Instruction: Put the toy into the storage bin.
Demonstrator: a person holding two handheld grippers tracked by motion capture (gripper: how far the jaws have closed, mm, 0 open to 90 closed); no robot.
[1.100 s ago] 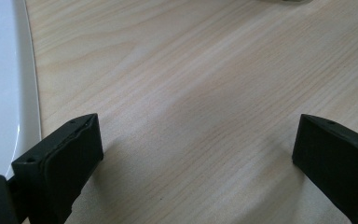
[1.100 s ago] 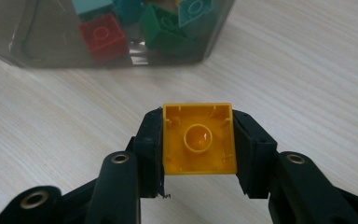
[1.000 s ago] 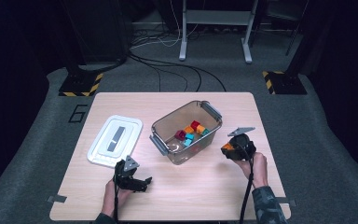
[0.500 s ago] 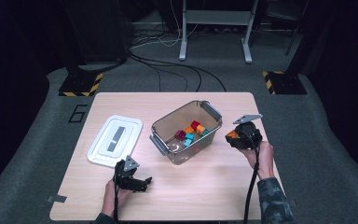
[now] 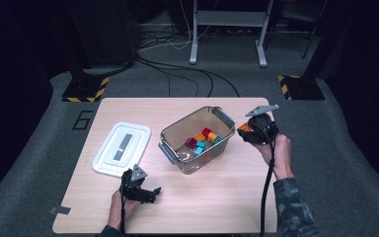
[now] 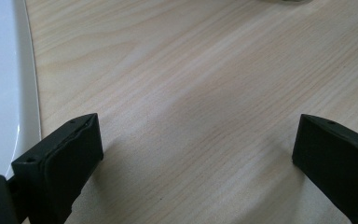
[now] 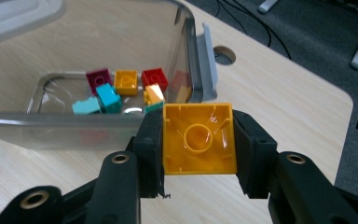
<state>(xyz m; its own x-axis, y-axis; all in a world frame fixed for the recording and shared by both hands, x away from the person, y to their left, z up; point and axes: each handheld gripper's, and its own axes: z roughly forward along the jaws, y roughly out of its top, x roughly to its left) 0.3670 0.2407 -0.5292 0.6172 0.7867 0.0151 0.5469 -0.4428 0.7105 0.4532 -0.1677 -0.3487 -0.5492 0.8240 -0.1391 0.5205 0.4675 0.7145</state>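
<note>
Two grippers: right gripper (image 7: 199, 140) is clamping a yellow square plastic brick (image 7: 199, 138) beside the clear plastic bin (image 7: 186, 56); left gripper (image 6: 193, 154) is resting spread wide over the wooden table (image 6: 191, 84).

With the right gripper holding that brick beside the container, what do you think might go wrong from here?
1. The right gripper clamps the orange-yellow plastic brick by two smooth sides only, so it may slip or twist.
2. The brick sits close to the rim of the clear plastic container; it might clip the wall or the grey latch and nudge the box.
3. Dropped from height, it might bounce off the bricks inside.
</note>
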